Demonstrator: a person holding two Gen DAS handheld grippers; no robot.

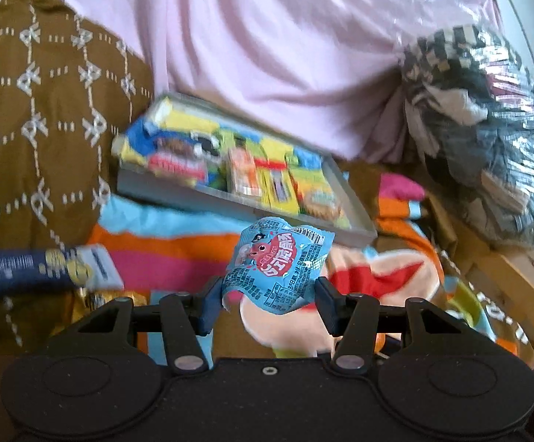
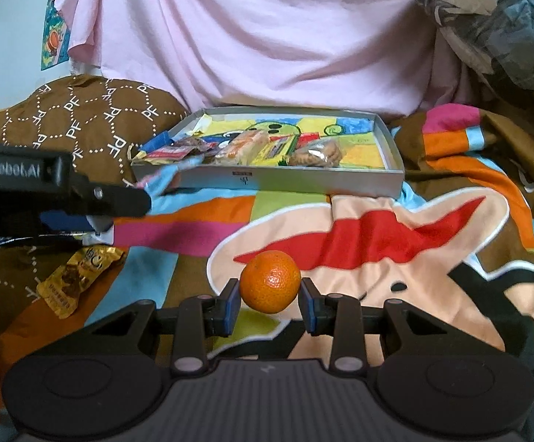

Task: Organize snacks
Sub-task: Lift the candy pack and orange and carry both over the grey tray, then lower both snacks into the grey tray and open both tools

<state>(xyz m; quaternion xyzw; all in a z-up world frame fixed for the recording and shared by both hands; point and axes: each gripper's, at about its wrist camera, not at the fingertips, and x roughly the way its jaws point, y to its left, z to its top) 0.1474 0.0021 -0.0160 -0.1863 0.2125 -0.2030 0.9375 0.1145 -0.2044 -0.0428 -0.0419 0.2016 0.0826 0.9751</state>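
My left gripper (image 1: 268, 302) is shut on a light blue snack packet (image 1: 276, 261) and holds it above the colourful blanket, short of the grey tray (image 1: 230, 204). The tray holds several snack packs. My right gripper (image 2: 269, 304) is shut on an orange mandarin (image 2: 270, 281), low over the blanket, in front of the same tray (image 2: 303, 180). The left gripper's body shows in the right wrist view (image 2: 57, 191) at the far left.
A dark blue packet (image 1: 35, 269) and a gold packet (image 2: 77, 276) lie on the blanket at the left. A brown patterned cushion (image 1: 38, 110) is left of the tray, pink cloth (image 2: 267, 37) behind it, a plastic bag (image 1: 487, 147) at the right.
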